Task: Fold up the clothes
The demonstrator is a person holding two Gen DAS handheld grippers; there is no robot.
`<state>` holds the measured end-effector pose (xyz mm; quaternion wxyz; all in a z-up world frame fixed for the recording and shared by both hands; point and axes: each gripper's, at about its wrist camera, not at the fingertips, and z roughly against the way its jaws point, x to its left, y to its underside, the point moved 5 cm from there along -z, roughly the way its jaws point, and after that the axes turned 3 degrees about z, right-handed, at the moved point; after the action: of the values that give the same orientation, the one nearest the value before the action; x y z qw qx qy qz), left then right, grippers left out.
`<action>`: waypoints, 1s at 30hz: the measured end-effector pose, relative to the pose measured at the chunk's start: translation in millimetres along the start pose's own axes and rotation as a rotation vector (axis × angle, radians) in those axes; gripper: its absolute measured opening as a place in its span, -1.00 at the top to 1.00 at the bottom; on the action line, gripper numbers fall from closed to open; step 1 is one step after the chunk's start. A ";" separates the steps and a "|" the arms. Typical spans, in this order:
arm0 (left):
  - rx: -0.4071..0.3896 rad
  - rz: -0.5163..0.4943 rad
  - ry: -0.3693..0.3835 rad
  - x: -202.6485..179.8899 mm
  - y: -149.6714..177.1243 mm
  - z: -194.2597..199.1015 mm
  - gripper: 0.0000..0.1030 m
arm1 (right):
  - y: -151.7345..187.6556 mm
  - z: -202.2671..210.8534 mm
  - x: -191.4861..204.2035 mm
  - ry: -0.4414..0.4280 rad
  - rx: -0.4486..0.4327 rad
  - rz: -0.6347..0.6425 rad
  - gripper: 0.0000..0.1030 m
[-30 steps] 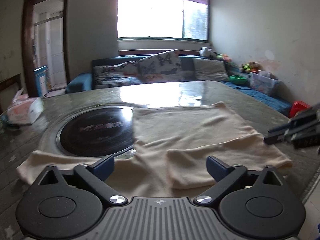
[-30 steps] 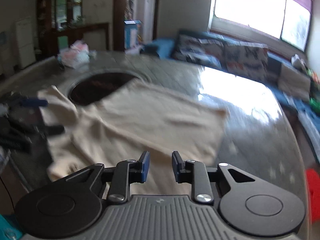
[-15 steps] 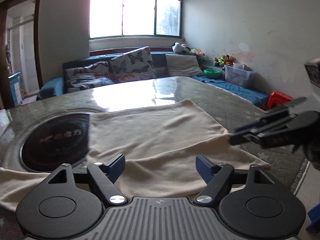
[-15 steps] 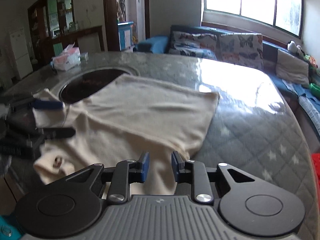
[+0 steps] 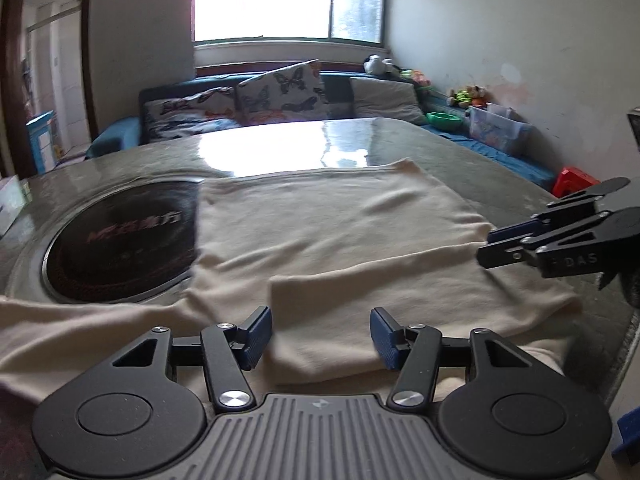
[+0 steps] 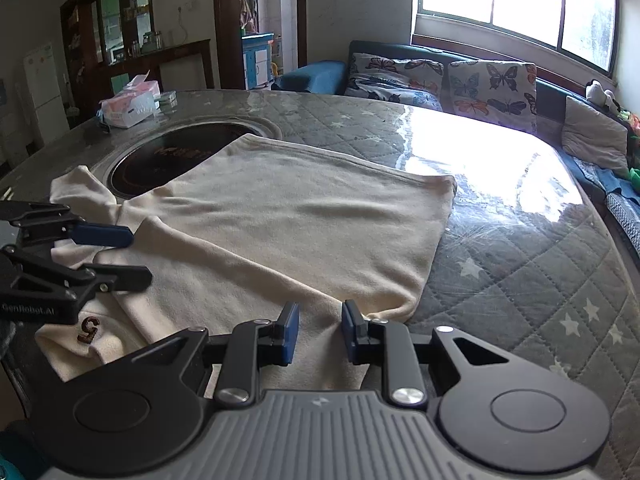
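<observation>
A cream shirt (image 5: 328,240) lies spread on the quilted worktop (image 6: 520,248), its far part partly over the dark round hob (image 5: 120,236) set into that worktop, and its near part bunched toward the worktop's front edge. A folded flap of the shirt (image 5: 332,320) sits nearest the camera in the left wrist view, on the side of the hob toward the person. The step in hand looks like taking hold of the shirt's near edge with both tools before a fold is carried away toward the hob. The left gripper (image 5: 321,334) hangs just above that flap with its jaws part-way apart and closing — cloth lies below and between the pads, but they do not seem to press on it yet. The right gripper (image 6: 319,332) is to the side of the shirt away from the hob, over its near corner; its jaws stand narrowly apart with a ridge of cloth rising into the gap, and whether the pads actually pinch it I cannot tell. A tissue box (image 6: 130,104) stands beyond the hob, well clear of the work. The next move calls for both jaws to shut on a thin layer at the same level — only the top ply if a sleeve is being turned in — then a lift together so the edge stays straight. A brown number patch (image 6: 89,329) shows on the near edge, on the hob's side of the right gripper.
</observation>
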<state>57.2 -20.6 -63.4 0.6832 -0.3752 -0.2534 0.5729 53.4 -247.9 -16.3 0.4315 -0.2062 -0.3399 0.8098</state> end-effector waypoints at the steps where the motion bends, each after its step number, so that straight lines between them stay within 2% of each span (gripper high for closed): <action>1: -0.004 0.013 -0.006 4.2 0.2 2.9 -0.12 | -1.5 0.1 2.0 0.001 -0.002 0.010 0.56; 8: -0.040 0.072 -0.072 32.7 -0.5 27.9 -0.20 | -17.0 -9.8 24.9 -0.055 -0.012 0.064 0.55; 12: -0.059 0.110 -0.150 57.9 -0.7 40.6 -0.32 | -24.5 -21.7 44.9 -0.097 -0.013 0.100 0.54; 18: -0.077 0.184 -0.286 102.2 0.8 55.0 -0.59 | -35.3 -40.1 76.6 -0.159 -0.015 0.155 0.53; 20: -0.085 0.211 -0.332 117.1 1.7 59.6 -0.77 | -39.5 -44.7 85.6 -0.174 -0.020 0.168 0.52; 22: -0.092 0.238 -0.377 131.5 1.9 63.5 -0.82 | -43.1 -45.8 93.2 -0.191 -0.024 0.178 0.51; 26: -0.097 0.288 -0.476 161.4 3.0 69.3 -0.83 | -45.4 -39.6 107.9 -0.232 -0.030 0.215 0.51; 28: -0.088 0.320 -0.530 178.0 5.4 69.8 -0.80 | -42.9 -33.6 114.3 -0.251 -0.030 0.236 0.51; 30: -0.076 0.355 -0.568 193.3 8.6 69.6 -0.68 | -39.0 -28.7 119.3 -0.270 -0.022 0.249 0.51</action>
<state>39.7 183.5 -45.5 0.4607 -0.2642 -0.3855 0.7546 28.4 -121.6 -12.4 0.2761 -0.1408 -0.3756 0.8735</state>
